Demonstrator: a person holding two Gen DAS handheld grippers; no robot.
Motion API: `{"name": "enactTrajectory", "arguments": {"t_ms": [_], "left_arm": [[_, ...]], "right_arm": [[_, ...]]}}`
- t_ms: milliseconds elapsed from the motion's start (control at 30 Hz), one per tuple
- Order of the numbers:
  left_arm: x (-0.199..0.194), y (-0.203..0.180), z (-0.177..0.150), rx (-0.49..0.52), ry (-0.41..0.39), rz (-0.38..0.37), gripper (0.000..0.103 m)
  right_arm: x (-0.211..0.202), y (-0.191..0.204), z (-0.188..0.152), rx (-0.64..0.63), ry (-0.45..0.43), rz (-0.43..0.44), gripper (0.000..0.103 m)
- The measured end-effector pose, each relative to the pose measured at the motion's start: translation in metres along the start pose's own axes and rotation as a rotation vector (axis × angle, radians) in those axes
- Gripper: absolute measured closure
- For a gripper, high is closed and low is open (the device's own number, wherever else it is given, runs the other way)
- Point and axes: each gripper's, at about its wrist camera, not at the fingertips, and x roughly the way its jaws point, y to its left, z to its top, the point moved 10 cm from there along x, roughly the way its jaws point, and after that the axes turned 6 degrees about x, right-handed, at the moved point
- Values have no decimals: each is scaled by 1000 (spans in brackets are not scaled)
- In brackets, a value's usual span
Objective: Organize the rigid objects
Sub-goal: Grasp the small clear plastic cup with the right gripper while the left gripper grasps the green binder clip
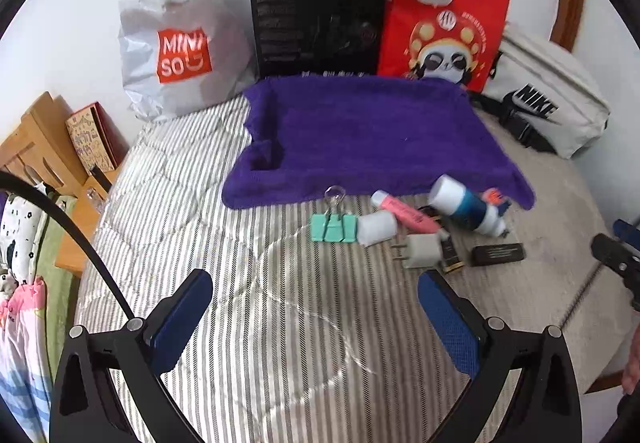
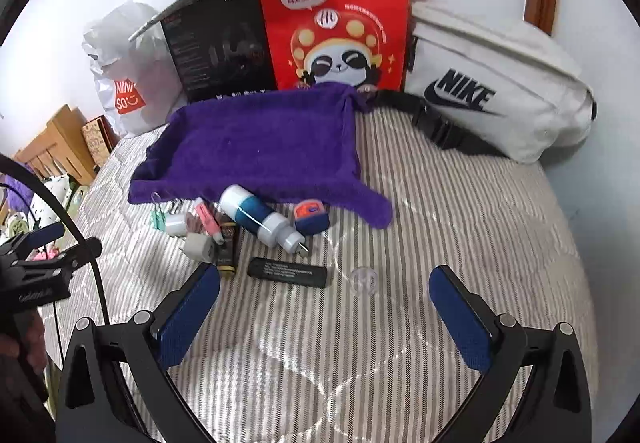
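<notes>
Hand-held grippers (image 1: 316,291) (image 2: 325,289) agape above bedspread (image 1: 248,323)

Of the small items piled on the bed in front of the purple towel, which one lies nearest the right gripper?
The flat black stick with white print. It lies apart from the pile, closest to the open right gripper, whereas the white-and-teal bottle and the others sit farther back toward the purple towel.

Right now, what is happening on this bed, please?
A person holds a hand-held gripper in each hand above a striped bed, and both are open and empty. The left hand-held gripper and the right hand-held gripper point at a small pile of things not yet sorted: a green binder clip, a pink highlighter, a white charger plug, a blue and white bottle and a black stick. The purple towel behind them has nothing on it.
</notes>
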Motion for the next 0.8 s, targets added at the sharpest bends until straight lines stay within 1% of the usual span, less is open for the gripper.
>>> {"name": "enactTrajectory", "arguments": {"t_ms": [33, 167, 267, 333, 433, 500, 600, 667, 800], "left_arm": [[6, 1, -1, 1, -4, 1, 0], [27, 5, -3, -12, 1, -12, 0], [41, 7, -5, -23, 19, -19, 0], [47, 8, -8, -26, 36, -22, 0], [53, 9, -11, -22, 52, -21, 0], [55, 11, -12, -22, 58, -18, 0], [58, 14, -13, -37, 64, -18, 0], [61, 14, -14, -44, 73, -26, 0], [66, 11, -15, -41, 81, -33, 0]], "right_arm": [[3, -2, -3, 0, -7, 6, 1], [21, -10, -17, 7, 12, 32, 2], [41, -20, -29, -12, 33, 3, 7], [55, -27, -36, -30, 44, -28, 20], [74, -39, -43, -34, 59, -60, 27], [81, -44, -45, -21, 56, -63, 41], [90, -48, -45, -10, 59, -55, 42], [95, -48, -45, -29, 61, -62, 42], [98, -43, -41, -84, 25, -85, 43]]}}
